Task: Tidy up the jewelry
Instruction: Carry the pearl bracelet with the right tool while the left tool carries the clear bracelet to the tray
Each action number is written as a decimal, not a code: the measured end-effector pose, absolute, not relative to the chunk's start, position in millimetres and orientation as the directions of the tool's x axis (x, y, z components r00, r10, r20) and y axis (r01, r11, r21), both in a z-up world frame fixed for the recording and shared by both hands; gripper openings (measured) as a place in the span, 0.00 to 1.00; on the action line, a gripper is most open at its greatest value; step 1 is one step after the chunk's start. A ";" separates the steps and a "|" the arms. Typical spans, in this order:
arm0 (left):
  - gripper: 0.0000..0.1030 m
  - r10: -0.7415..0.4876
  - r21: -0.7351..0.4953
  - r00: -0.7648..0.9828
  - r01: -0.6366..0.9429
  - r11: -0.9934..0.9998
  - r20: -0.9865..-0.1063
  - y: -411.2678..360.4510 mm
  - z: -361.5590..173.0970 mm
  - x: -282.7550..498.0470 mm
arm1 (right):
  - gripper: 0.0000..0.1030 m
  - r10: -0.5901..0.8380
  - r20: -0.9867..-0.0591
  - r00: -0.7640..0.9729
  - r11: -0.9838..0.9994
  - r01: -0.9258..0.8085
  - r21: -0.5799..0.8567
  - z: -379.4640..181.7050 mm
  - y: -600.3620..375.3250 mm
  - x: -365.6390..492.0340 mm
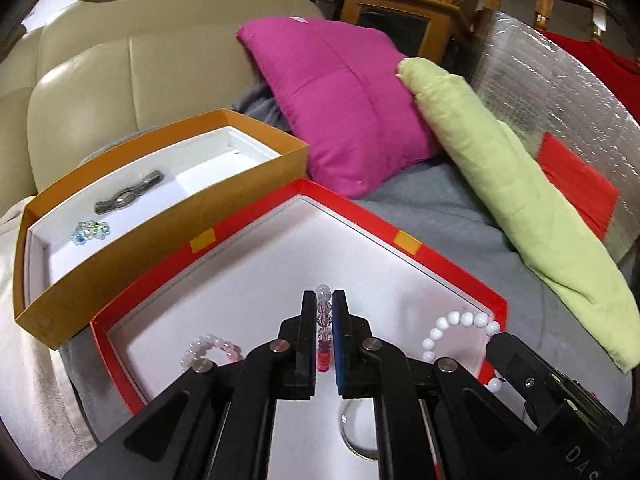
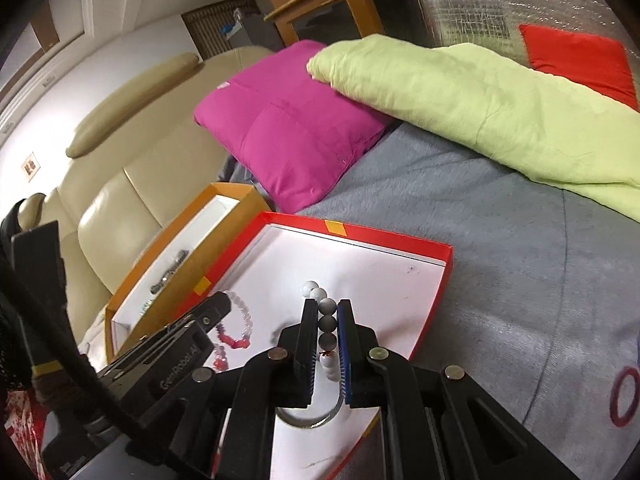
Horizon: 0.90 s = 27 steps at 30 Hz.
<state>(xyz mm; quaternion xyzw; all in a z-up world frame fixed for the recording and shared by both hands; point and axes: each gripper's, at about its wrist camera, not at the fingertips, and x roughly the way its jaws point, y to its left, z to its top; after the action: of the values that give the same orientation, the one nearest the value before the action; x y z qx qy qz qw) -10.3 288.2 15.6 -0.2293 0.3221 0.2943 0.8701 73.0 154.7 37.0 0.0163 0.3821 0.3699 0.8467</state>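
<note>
The left gripper (image 1: 323,300) is closed on a clear and pink bead bracelet (image 1: 323,320) above the red box (image 1: 256,220). The right gripper (image 2: 327,308) is closed on a white bead bracelet (image 2: 326,306), also over this box.

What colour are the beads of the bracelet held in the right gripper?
White; the bracelet shows best in the right wrist view, between the right gripper's fingers.

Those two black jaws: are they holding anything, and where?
Left gripper pinches a clear-and-pink bead bracelet across its strand; right gripper pinches the white bead bracelet likewise.
</note>
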 end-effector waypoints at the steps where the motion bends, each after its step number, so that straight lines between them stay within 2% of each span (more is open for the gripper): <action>1: 0.07 0.367 -0.210 0.616 -0.665 0.716 -0.697 290.3 15.0 -10.1 | 0.10 0.636 -0.639 0.432 0.727 -0.613 0.309 35.4 156.1 75.2; 19: 0.07 0.324 -0.212 0.580 -0.670 0.711 -0.747 308.1 -1.8 1.1 | 0.10 0.576 -0.689 0.440 0.755 -0.610 0.242 16.9 176.0 90.9; 27: 0.07 0.231 -0.278 0.587 -0.647 0.710 -0.776 317.8 -13.3 5.0 | 0.10 0.562 -0.697 0.445 0.754 -0.623 0.210 16.0 181.5 90.9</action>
<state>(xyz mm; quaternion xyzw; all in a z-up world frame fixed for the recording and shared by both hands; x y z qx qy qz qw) 5.0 317.8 -13.3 -0.2789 0.3729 0.2595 0.8461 90.9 181.5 16.0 -0.0385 0.3948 0.3488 0.8491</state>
